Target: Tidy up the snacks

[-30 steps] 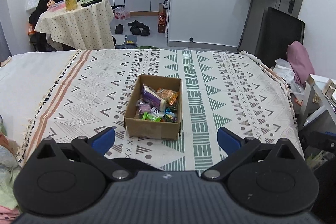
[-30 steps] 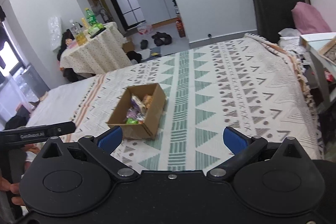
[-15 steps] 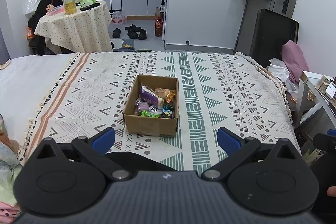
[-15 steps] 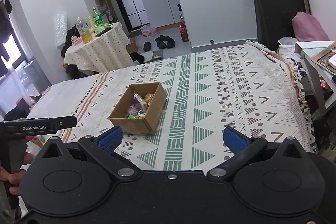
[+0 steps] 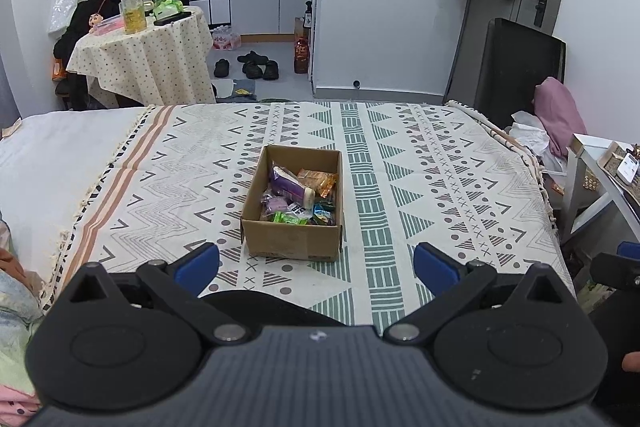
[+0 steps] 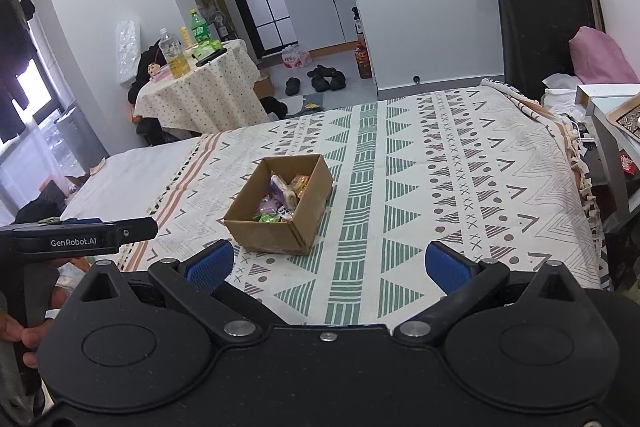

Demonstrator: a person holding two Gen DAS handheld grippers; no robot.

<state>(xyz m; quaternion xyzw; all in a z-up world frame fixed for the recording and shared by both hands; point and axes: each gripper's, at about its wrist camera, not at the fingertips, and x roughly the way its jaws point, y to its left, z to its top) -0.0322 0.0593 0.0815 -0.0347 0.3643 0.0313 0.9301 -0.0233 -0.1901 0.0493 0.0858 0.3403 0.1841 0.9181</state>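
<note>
A brown cardboard box point(image 5: 294, 239) point(image 6: 276, 233) stands in the middle of the patterned bedspread point(image 5: 440, 187) point(image 6: 460, 195). Several snack packets point(image 5: 298, 197) point(image 6: 282, 197) lie inside it: purple, orange, green and blue wrappers. My left gripper point(image 5: 316, 265) is open and held back from the box, near the bed's front edge, with nothing between its blue pads. My right gripper point(image 6: 328, 265) is open too, empty, right of the box and a little behind it. The left gripper's black body point(image 6: 80, 237) shows at the left of the right wrist view, held by a hand point(image 6: 20, 339).
A round table point(image 5: 148, 63) with bottles stands beyond the bed at the left. Shoes point(image 5: 252, 65) lie on the floor. A black chair point(image 5: 520, 67) and a pink cushion point(image 5: 560, 115) stand at the right, next to a white side table point(image 5: 600, 167). Clothes point(image 5: 16, 287) lie at the bed's left edge.
Both grippers have pulled back and lifted slightly, so the box looks a little farther away and more of the room shows. Both stay open and empty.
</note>
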